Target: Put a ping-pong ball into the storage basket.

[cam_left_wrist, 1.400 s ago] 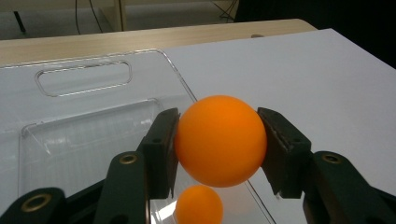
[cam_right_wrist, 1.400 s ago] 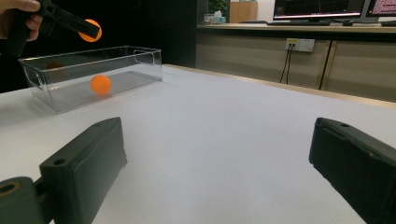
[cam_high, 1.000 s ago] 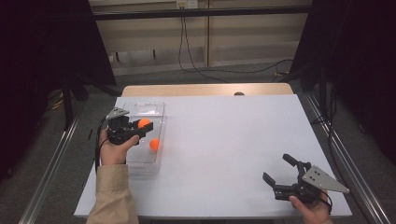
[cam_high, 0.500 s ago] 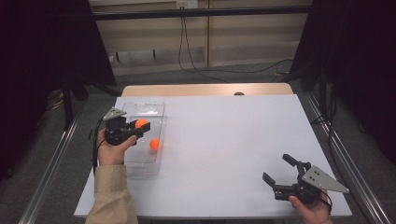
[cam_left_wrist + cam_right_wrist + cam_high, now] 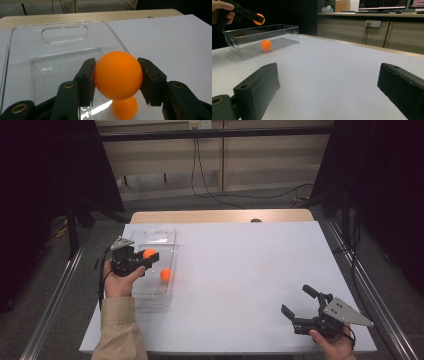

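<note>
Orange ball (image 5: pixel 117 75) sits pinched between the two pads of the left gripper (image 5: pixel 145 257), held in the air above the clear tray (image 5: pixel 167 236). A second ball (image 5: pixel 165 274) lies on the tray floor, toward 4 o'clock from the held one in the high view. The tray rests at about 9 o'clock on the worktop (image 5: pixel 250 265).

Risks, as judged:
- The grip bears on a smooth round surface at two small patches; any squeeze off the ball's middle could pop it out sideways.
- Released from this height, the ball would likely bounce on the hard plastic and could clear the low wall, then roll across the worktop.
- It may also strike the second ball and knock it about.

The right gripper (image 5: pixel 300 312) rests at 5 o'clock on the worktop, jaws spread wide with nothing between them, well apart from the tray.

Worktop is white and matt, with a strip of pale wood along its far edge. Dark curtains hang on both sides. Cables (image 5: pixel 210 195) trail down a beige back wall onto grey floor. A desk with monitors (image 5: pixel 384 4) appears in the right gripper view.
</note>
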Demonstrator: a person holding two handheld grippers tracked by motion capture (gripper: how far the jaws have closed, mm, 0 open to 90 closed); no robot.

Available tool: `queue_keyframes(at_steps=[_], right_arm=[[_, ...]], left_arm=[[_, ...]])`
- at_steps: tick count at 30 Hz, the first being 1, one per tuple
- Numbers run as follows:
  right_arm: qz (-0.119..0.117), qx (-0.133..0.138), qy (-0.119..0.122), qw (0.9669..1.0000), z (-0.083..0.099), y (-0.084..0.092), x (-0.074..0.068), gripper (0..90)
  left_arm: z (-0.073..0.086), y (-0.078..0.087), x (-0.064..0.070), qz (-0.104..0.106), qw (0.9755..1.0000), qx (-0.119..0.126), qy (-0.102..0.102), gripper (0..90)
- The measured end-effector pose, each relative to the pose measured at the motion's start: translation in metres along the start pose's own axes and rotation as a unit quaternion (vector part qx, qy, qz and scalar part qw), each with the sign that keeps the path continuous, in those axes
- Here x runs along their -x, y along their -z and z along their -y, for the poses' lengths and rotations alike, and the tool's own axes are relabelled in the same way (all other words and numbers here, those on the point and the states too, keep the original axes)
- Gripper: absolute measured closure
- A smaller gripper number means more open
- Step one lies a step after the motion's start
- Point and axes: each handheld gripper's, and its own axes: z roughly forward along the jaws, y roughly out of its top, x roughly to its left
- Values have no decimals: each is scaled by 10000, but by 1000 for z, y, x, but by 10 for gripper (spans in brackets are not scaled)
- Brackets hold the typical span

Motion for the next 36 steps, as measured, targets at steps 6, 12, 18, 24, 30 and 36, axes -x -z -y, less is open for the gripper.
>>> queue_keyframes(at_steps=[6,12,18,24,30,36], right_arm=[[2,2,-19,10000,0,0,0,31],[13,-6,-15,10000,0,0,1,31],[5,-10,-9,10000,0,-1,1,31],[9,-6,-11,10000,0,-1,1,31],[-1,-13,-8,10000,0,-1,1,31],[20,-6,-14,10000,0,-1,1,31]], left_arm=[[1,-1,-1,-62,10000,31,-22,509],[2,-4,-2,-138,9999,-62,-40,509],[2,-4,-3,-197,9998,-91,12,509],[2,-4,-3,-255,9996,-85,14,508],[2,-5,-3,-300,9995,-109,11,508],[2,-4,-3,-349,9993,-106,23,508]])
